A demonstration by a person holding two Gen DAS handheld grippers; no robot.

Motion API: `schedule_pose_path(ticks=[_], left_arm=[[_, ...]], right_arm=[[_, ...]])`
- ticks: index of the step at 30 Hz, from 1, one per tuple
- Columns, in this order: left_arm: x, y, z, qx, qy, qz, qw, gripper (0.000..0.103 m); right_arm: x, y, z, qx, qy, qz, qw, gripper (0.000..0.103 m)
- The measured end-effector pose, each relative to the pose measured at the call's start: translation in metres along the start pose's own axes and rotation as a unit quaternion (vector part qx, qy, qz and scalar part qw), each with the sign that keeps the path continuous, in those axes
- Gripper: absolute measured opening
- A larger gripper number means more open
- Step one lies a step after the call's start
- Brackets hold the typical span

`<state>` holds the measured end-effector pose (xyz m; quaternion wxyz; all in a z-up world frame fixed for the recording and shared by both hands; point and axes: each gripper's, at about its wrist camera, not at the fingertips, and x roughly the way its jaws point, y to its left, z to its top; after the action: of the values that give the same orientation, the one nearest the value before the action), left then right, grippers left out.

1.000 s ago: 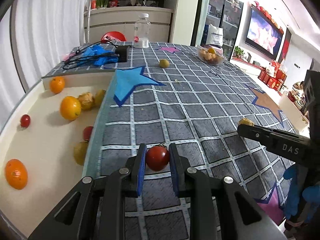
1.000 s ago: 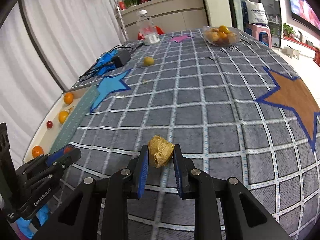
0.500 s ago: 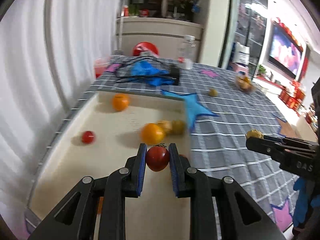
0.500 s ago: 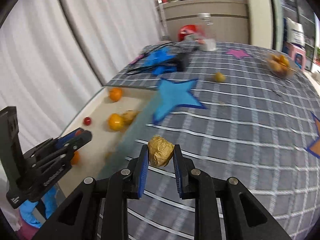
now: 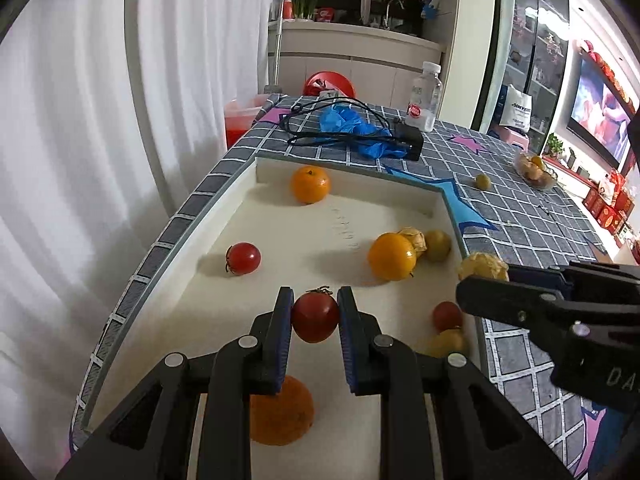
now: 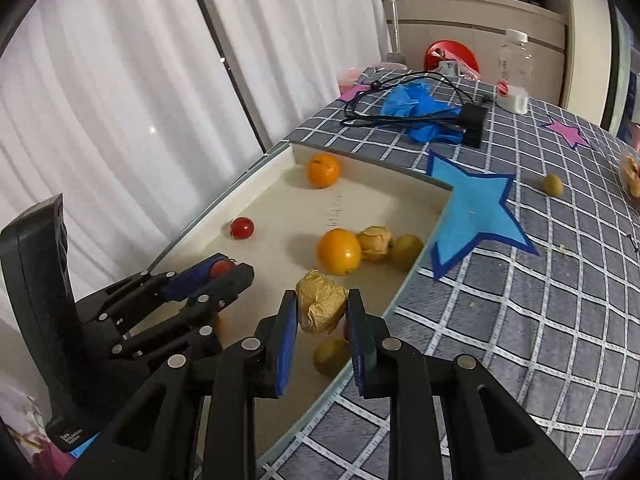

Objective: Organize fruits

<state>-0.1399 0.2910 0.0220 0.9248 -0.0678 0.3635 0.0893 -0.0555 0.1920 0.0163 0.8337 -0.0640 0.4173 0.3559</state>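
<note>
Grey checked tablecloth (image 6: 540, 320) covers the table, w/ a cream tray (image 5: 304, 236) sunk along its window side. Inside the tray: three oranges, a loose cherry tomato (image 5: 243, 258), a husked physalis (image 6: 375, 242) beside a yellow-green fruit, plus a couple more small fruits near the right wall. One small yellow-green fruit (image 6: 553, 185) is left out on the cloth, well apart from the tray.

Step in hand, by the look of it: drop-off. Left gripper (image 5: 315, 320) is clamped on a red tomato (image 5: 315, 317), held above the tray floor. Right gripper (image 6: 322, 312) is clenched on a papery physalis (image 6: 320, 307) over the tray's right edge.

Next move probably calls for lowering both into a bare patch, then easing the jaws apart so nothing rolls or bruises.

Vs. 0.5 s ago: both grippers have moved closer over the tray; grips unchanged.
</note>
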Motion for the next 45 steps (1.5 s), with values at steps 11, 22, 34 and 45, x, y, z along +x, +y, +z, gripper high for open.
schedule_pose_path(ticks=[11,22,34,45], left_arm=[[0.003,-0.003,-0.008,0.003,0.011,0.007,0.9999,0.066],[-0.012,-0.003,-0.009,-0.001,0.014,0.016,0.9998,0.097],[-0.025,-0.013,-0.013,0.005,0.017,0.006,0.9998,0.103],[-0.026,-0.032,-0.020,0.038,0.030,0.058,0.9971,0.103]], right_arm=[[0.015,0.007,0.001,-0.005,0.025,-0.010,1.000,0.054],[-0.008,0.016,0.003,-0.019,0.005,-0.027,0.999,0.103],[-0.026,-0.003,-0.008,-0.005,0.010,-0.060,0.998,0.103],[-0.026,-0.009,-0.016,-0.004,0.024,-0.065,0.998,0.103]])
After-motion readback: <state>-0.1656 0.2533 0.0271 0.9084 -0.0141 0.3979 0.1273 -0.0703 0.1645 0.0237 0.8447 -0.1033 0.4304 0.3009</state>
